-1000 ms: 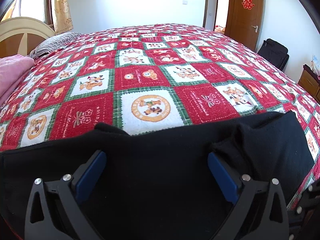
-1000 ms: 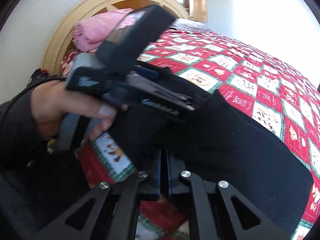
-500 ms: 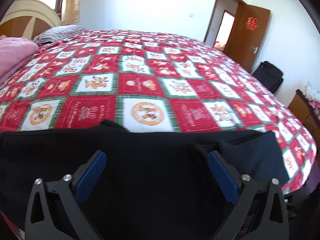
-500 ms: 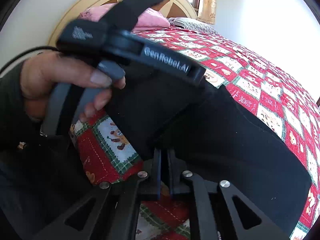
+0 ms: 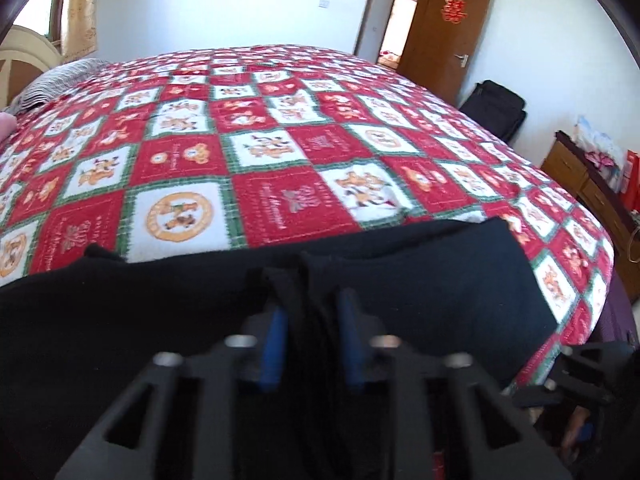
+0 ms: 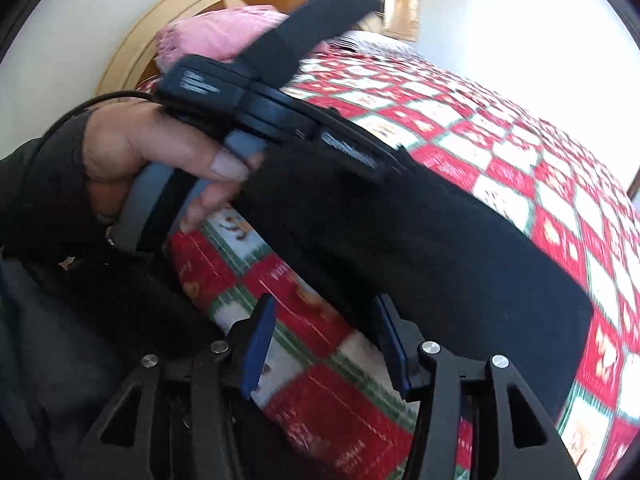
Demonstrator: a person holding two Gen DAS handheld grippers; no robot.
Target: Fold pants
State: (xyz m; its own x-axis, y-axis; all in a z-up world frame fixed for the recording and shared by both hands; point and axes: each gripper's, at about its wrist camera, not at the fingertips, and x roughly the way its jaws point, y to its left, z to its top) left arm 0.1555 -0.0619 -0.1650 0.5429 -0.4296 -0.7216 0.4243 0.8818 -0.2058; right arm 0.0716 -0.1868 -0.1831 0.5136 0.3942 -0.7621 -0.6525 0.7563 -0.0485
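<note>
Progress: the black fleece pants (image 5: 420,276) lie as a long dark band across the near edge of the bed, on the red, white and green checked cartoon bedspread (image 5: 256,152). From the straight edges and squared end at the right, they appear already doubled lengthwise; judged early-to-middle of the fold. The crosswise folds into a compact bundle look not yet done.

Left hand-held gripper (image 5: 310,344): blue-padded jaws drawn nearly together, pinching a raised ridge of the black cloth between them. In the right wrist view the same tool sits on top of the pants, held by the person's left hand (image 6: 160,160).

Right hand-held gripper (image 6: 326,344): jaws parted to a moderate gap, nothing between them but bedspread. The near edge of the pants (image 6: 420,240) runs just beside the right-side pad; contact cannot be told. Judged: poised at that edge with no grip on it.

Writing: white lettering on the side of the left tool is motion-blurred and unreadable here. A red paper ornament (image 5: 454,10) on the brown wooden door looks like a Chinese double-happiness character. Bedspread squares carry script lettering, too soft to read.

Surroundings: pink folded blanket (image 6: 216,34) by the cream arched headboard (image 6: 168,28).
</note>
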